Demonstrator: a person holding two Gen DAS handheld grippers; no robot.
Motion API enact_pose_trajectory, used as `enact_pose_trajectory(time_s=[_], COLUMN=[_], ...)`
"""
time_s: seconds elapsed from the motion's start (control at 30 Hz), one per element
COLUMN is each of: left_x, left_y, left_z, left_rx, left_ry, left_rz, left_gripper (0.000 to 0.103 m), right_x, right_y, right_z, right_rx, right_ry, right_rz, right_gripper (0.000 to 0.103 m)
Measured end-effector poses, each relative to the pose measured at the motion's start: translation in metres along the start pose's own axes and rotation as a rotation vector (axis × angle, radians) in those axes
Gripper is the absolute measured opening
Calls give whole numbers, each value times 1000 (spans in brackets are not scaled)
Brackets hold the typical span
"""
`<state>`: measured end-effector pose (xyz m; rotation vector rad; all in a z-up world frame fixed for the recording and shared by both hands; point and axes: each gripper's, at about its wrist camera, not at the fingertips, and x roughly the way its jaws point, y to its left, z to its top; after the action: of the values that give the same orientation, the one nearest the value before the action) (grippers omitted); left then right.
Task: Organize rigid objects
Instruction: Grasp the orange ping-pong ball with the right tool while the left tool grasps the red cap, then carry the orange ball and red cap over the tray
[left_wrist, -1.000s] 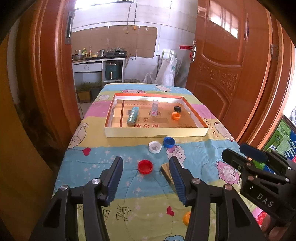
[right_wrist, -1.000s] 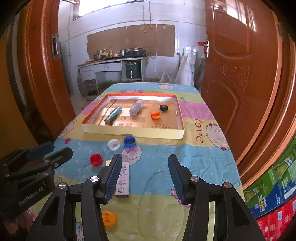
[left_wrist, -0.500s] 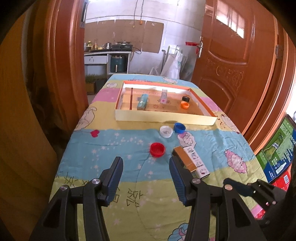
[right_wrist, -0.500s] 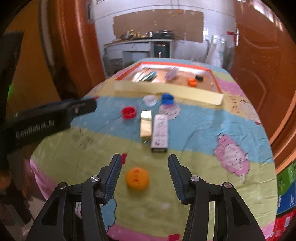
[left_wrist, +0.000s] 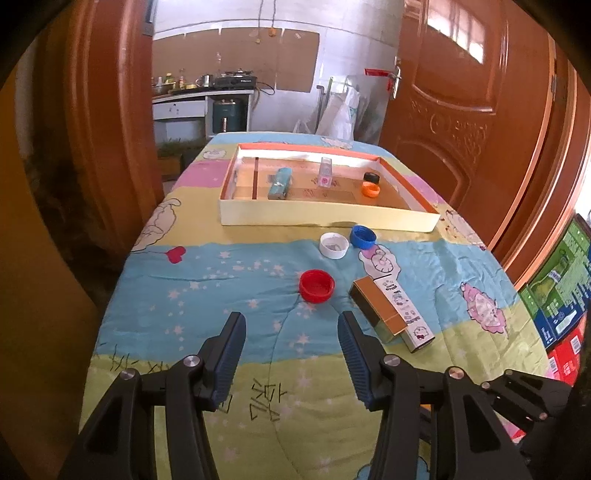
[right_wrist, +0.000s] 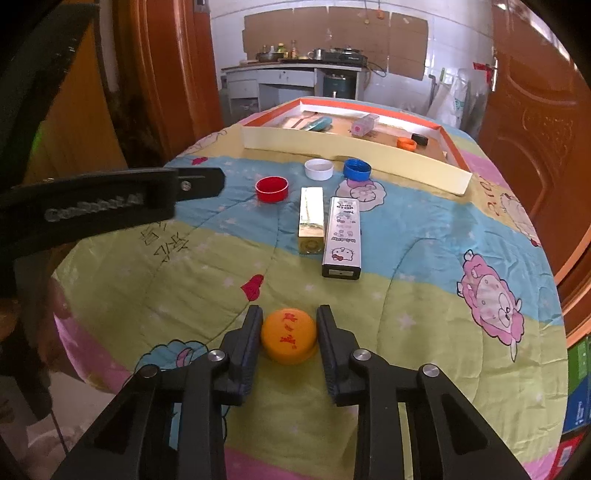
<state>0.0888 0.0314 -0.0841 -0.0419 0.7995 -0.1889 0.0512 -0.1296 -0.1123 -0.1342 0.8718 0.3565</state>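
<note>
An orange cap near the table's front edge is bracketed by the right gripper, contact uncertain. The left gripper is spread, empty. Five items are boxed; five wait mid-table.

Quilted cloth bedspread, matt, creased. Orange cap smooth plastic, slight sheen. Gold box glossy foil-like card. Tray matt cardboard. Doors glossy varnished wood.

Six bottle caps (two in the tray), four small boxes, one tray.
</note>
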Motion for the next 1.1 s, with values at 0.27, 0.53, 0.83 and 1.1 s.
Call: enact_pose_trajectory(time_s=[0.27, 0.53, 0.83, 1.1], left_x=[30, 63, 73, 55], left_y=[-13, -20, -14, -11], left_z=[13, 20, 23, 19], left_rx=[80, 134, 100, 85], left_ry=[33, 83, 110, 78], left_rz=[-16, -1, -33, -36], left_gripper=[52, 52, 30, 30], right_x=[-2, -2, -1, -7], right_y=[-12, -26, -31, -37], right_z=[0, 0, 1, 3], right_rx=[20, 48, 66, 82], right_ry=[-10, -16, -18, -37], right_rz=[5, -3, 16, 13], right_gripper=[30, 30, 30, 30])
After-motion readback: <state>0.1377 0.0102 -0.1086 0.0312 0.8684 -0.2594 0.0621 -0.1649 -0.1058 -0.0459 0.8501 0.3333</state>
